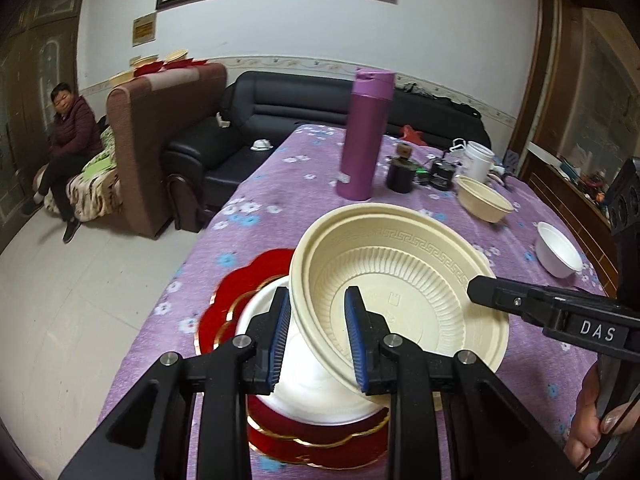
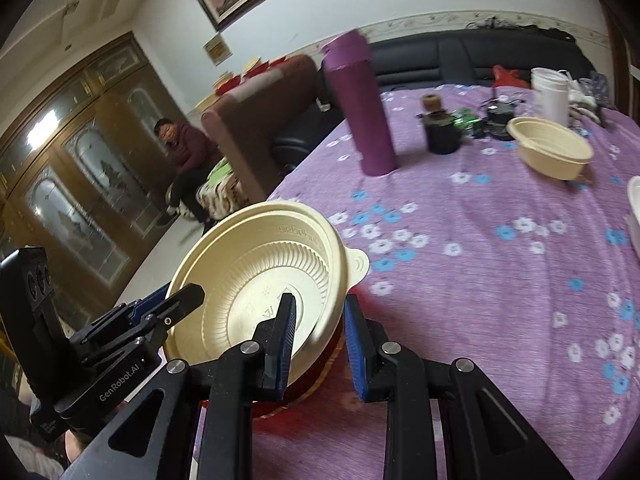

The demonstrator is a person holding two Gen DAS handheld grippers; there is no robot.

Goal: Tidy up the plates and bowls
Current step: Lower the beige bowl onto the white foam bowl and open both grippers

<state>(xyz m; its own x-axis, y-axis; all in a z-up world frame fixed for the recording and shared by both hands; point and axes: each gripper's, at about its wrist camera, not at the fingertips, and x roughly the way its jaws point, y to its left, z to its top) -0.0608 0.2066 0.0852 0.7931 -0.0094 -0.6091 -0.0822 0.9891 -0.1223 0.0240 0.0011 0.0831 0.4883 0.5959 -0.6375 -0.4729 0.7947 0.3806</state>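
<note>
Partly hidden white bowl [image 1: 304, 396] beneath cream bowl [image 1: 400, 280]

between the blue pads [image 1: 283, 340] of the left gripper [image 1: 318, 340] sits a cream bowl [image 1: 400, 280] with a ribbed wall and key-pattern rim. under it lie a white bowl [image 1: 312, 392] and a red plate [image 1: 240, 304] edged in gold. ahead, the tablecloth [image 1: 256, 216] is purple with white and blue flowers, the flask [image 1: 362, 136] purple.
</note>
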